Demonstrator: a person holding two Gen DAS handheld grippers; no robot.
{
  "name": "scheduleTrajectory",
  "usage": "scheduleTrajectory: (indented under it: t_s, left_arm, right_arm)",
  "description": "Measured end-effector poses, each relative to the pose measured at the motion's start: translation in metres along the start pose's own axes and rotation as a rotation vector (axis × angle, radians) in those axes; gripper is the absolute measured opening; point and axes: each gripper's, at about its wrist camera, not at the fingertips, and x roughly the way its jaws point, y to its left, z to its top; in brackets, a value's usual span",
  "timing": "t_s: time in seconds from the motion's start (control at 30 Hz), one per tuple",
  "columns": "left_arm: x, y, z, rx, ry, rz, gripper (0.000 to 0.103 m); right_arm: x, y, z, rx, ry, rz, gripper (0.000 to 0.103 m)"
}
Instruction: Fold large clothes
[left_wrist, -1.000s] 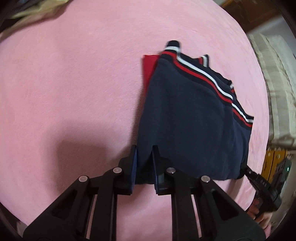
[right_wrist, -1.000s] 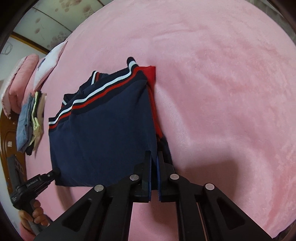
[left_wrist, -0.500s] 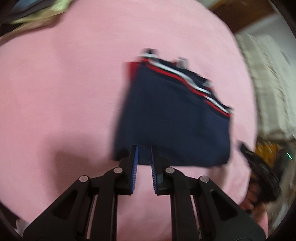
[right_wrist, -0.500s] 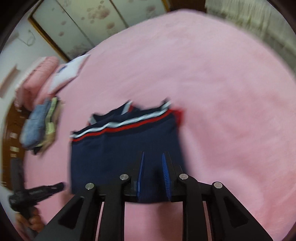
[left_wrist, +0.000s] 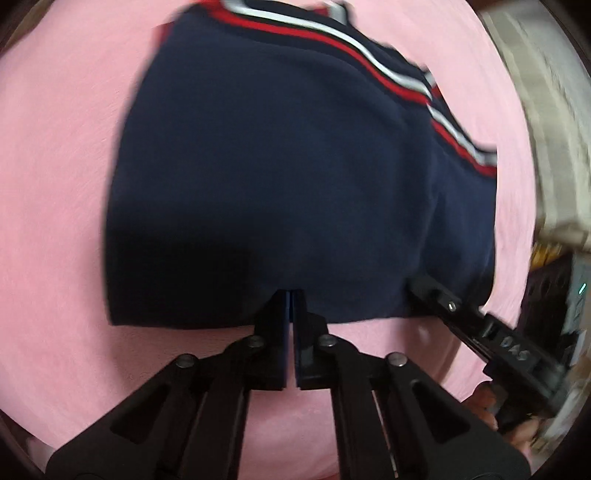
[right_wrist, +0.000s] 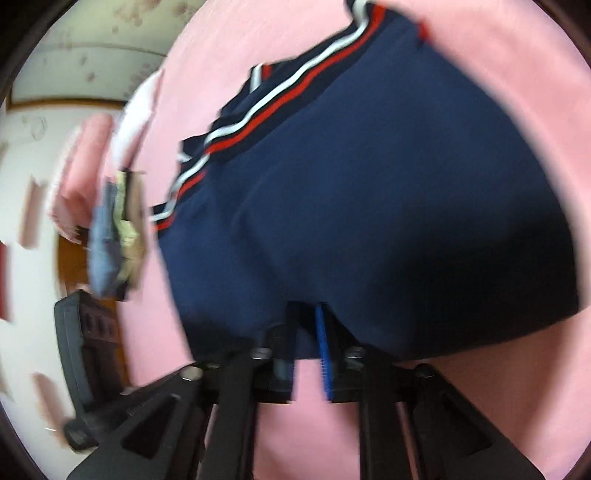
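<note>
A folded navy garment (left_wrist: 280, 177) with red and white striped trim lies on the pink blanket (left_wrist: 55, 184). My left gripper (left_wrist: 290, 295) is shut on its near edge, with the cloth puckering around the tips. In the right wrist view the same garment (right_wrist: 369, 192) fills the middle, and my right gripper (right_wrist: 306, 314) is shut on the near hem, navy cloth showing between its blue pads. The right gripper (left_wrist: 424, 291) also shows in the left wrist view, its tip on the hem further right. Both views are blurred.
A stack of folded clothes (right_wrist: 114, 236) and a pink pillow (right_wrist: 81, 177) lie past the blanket's left side. Cream bedding (left_wrist: 546, 122) sits at the right. A hand (left_wrist: 487, 402) holds the right gripper's handle. The blurred black body of the left gripper (right_wrist: 85, 350) shows low left.
Both grippers let go of the garment's near corners, opened, moved in along the near hem and shut on it. The garment now looks much larger and closer in both views.
</note>
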Motion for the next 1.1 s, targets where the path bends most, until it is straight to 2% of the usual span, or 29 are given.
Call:
scheduleTrajectory:
  t_s: [0.03, 0.07, 0.1, 0.13, 0.17, 0.2, 0.23, 0.3, 0.37, 0.4, 0.47, 0.53, 0.6, 0.7, 0.83, 0.9, 1.0, 1.03, 1.1]
  left_arm:
    - [-0.004, 0.006, -0.001, -0.021, -0.015, -0.008, 0.001]
    - [-0.011, 0.015, -0.003, -0.046, -0.035, -0.034, 0.001]
    - [-0.019, 0.023, -0.006, -0.066, -0.067, -0.023, 0.001]
    - [-0.028, 0.031, -0.008, -0.069, -0.107, 0.062, 0.001]
    - [-0.033, 0.036, -0.009, -0.060, -0.126, 0.111, 0.001]
    - [-0.037, 0.045, -0.010, -0.061, -0.139, 0.109, 0.001]
    - [-0.037, 0.052, -0.009, -0.089, -0.136, 0.063, 0.001]
    - [-0.039, 0.067, -0.008, -0.157, -0.126, -0.001, 0.001]
    - [-0.045, 0.066, -0.007, -0.151, -0.146, -0.014, 0.001]
    - [-0.051, 0.059, -0.008, -0.118, -0.173, -0.011, 0.001]
    - [-0.059, 0.043, -0.009, -0.052, -0.212, -0.044, 0.001]
    - [-0.064, 0.019, -0.011, 0.014, -0.207, -0.163, 0.001]
    - [-0.058, -0.002, -0.009, 0.074, -0.160, -0.265, 0.001]
    - [-0.047, -0.036, -0.001, 0.155, -0.123, -0.258, 0.001]
    - [-0.032, -0.059, 0.016, 0.197, -0.119, -0.225, 0.000]
    - [-0.029, -0.059, 0.025, 0.192, -0.133, -0.224, 0.000]
    - [-0.030, -0.051, 0.037, 0.165, -0.150, -0.251, 0.000]
    - [-0.017, -0.056, 0.042, 0.160, -0.157, -0.253, 0.000]
    - [-0.001, -0.063, 0.060, 0.158, -0.160, -0.229, 0.000]
  right_arm:
    - [-0.007, -0.005, 0.002, -0.024, -0.009, -0.032, 0.000]
    - [-0.017, -0.010, 0.004, -0.035, -0.014, -0.022, 0.000]
    - [-0.026, -0.015, 0.004, -0.037, -0.022, -0.003, 0.000]
    - [-0.039, -0.021, 0.002, -0.047, -0.047, -0.019, 0.000]
    - [-0.051, -0.026, 0.003, -0.064, -0.083, -0.092, 0.000]
    - [-0.065, -0.033, 0.007, -0.086, -0.124, -0.178, 0.000]
    - [-0.076, -0.037, 0.008, -0.108, -0.175, -0.282, 0.000]
    - [-0.094, -0.048, 0.011, -0.115, -0.224, -0.334, 0.000]
    - [-0.109, -0.058, 0.014, -0.109, -0.262, -0.396, 0.000]
    - [-0.115, -0.059, 0.015, -0.116, -0.274, -0.374, 0.000]
    - [-0.130, -0.050, 0.016, -0.145, -0.333, -0.258, 0.000]
    - [-0.134, -0.037, 0.018, -0.185, -0.340, -0.122, 0.000]
    - [-0.116, -0.021, 0.023, -0.215, -0.254, -0.001, 0.000]
    - [-0.079, -0.001, 0.030, -0.262, -0.102, 0.108, 0.000]
    - [-0.034, 0.020, 0.033, -0.315, -0.025, 0.095, 0.001]
    - [-0.028, 0.017, 0.040, -0.304, -0.035, 0.078, 0.001]
    - [-0.027, 0.008, 0.057, -0.255, -0.051, 0.101, 0.001]
    - [-0.026, 0.004, 0.053, -0.253, -0.059, 0.102, 0.001]
    - [-0.017, 0.007, 0.069, -0.260, -0.071, 0.088, 0.001]
